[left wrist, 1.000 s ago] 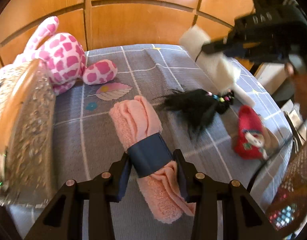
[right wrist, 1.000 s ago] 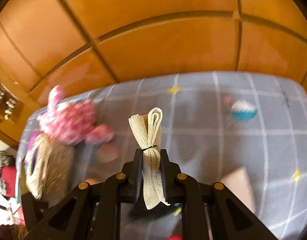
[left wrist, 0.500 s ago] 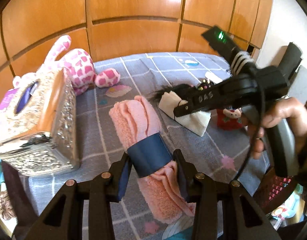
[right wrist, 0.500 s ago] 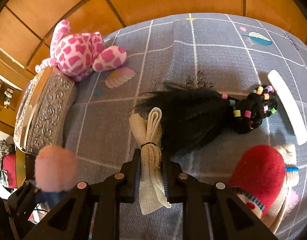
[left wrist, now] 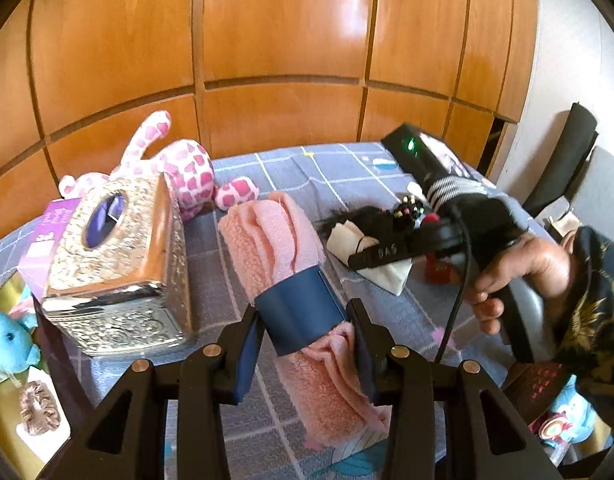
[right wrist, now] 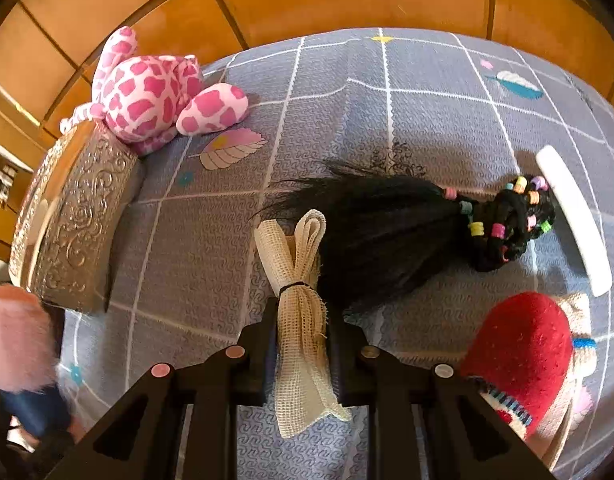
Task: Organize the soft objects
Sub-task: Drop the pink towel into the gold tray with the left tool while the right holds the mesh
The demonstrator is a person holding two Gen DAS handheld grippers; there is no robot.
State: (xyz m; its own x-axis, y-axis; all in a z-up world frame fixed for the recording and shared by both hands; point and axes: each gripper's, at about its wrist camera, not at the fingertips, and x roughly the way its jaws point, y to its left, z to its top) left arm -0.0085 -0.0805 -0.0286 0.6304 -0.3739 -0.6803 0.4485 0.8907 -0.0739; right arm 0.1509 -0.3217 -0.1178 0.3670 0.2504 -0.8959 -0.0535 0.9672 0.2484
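Note:
My left gripper (left wrist: 305, 320) is shut on a rolled pink towel (left wrist: 275, 236) with a dark blue band (left wrist: 301, 310), held above the bed's front edge. My right gripper (right wrist: 303, 320) is shut on a cream mesh cloth bundle (right wrist: 301, 276) tied with a black band, held over the grey checked bedspread (right wrist: 427, 112) beside a black hair piece (right wrist: 387, 224) with coloured beads. The right gripper and its cloth also show in the left wrist view (left wrist: 371, 246). The pink towel shows at the left edge of the right wrist view (right wrist: 17, 336).
A pink spotted plush (right wrist: 147, 92) lies at the back left by an embossed silver tissue box (left wrist: 119, 260). A red Christmas sock (right wrist: 523, 356) and a white strip (right wrist: 575, 216) lie to the right. Wooden panels stand behind the bed. A blue plush (left wrist: 9, 340) sits low left.
The left gripper has pulled back and up with the towel, so more of the room shows. The right gripper has come down over the bed with the mesh cloth, close to the black hair piece.

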